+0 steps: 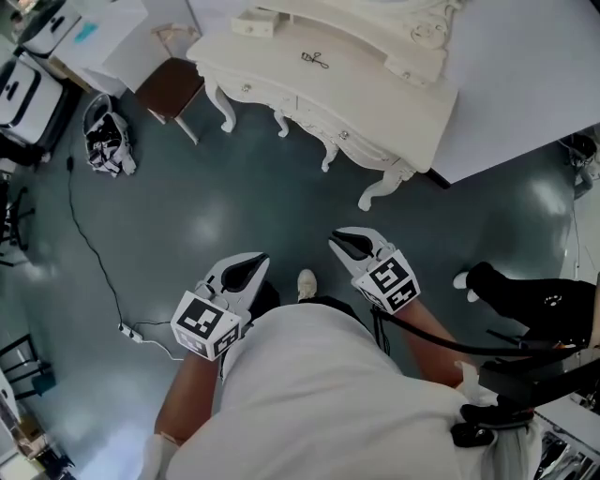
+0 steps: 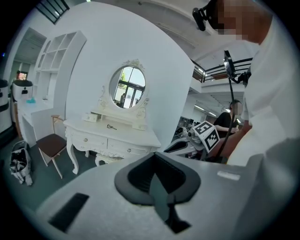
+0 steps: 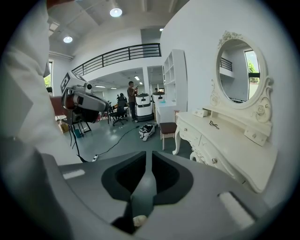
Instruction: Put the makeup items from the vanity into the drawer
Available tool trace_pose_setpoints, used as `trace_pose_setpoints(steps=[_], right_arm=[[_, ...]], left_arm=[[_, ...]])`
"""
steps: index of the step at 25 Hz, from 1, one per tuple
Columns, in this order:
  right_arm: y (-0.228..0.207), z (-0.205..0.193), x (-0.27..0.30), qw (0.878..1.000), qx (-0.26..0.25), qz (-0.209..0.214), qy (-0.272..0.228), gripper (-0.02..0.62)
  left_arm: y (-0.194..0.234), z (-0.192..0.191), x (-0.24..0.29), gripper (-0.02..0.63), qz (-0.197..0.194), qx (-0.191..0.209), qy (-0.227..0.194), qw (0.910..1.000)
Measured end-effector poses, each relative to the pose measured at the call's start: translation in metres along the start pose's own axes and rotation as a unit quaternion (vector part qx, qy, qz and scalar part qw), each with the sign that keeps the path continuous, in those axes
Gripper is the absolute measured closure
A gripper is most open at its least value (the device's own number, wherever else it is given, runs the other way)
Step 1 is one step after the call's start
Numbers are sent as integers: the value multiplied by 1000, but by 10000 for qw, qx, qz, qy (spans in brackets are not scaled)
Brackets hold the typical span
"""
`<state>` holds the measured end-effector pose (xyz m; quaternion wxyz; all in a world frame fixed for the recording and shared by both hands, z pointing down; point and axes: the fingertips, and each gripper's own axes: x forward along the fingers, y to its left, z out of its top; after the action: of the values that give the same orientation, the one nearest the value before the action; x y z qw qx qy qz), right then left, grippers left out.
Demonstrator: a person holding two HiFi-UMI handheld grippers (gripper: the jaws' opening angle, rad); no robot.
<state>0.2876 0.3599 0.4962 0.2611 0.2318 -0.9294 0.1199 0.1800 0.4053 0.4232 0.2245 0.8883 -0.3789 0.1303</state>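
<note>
The left gripper (image 1: 242, 275) and the right gripper (image 1: 354, 246) were both closed on nothing and held well short of the vanity (image 1: 384, 98), so the task was judged not yet begun. The vanity's drawer fronts (image 1: 292, 101) were shut. 1 small, thin, dark makeup item (image 1: 315, 60), too small to identify, lay near the middle of the vanity top, with 1 pale box (image 1: 254, 24) at the vanity's left end.
</note>
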Motion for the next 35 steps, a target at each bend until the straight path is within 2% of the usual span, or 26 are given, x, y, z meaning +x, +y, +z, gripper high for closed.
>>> trace_pose_setpoints(steps=[4, 9, 17, 23, 28, 35], right_arm=[[-28, 11, 24, 9999, 74, -46, 49, 557], [-71, 34, 74, 9995, 110, -258, 110, 560], [-149, 126, 162, 9963, 247, -798, 181, 571], [-195, 172, 222, 9919, 184, -1229, 247, 575], [-241, 191, 252, 9889, 140, -1434, 360, 575], [-355, 194, 296, 9826, -24, -1720, 698, 561]], left_arm=[[35, 16, 14, 602, -5, -20, -6, 10000], [107, 39, 36, 595, -142, 81, -80, 9998], [235, 115, 56, 604, -697, 267, 12, 9972], [314, 144, 52, 604, -965, 490, 89, 9941], [359, 160, 52, 604, -904, 261, -63, 9955], [416, 185, 85, 604, -614, 66, -28, 9981]])
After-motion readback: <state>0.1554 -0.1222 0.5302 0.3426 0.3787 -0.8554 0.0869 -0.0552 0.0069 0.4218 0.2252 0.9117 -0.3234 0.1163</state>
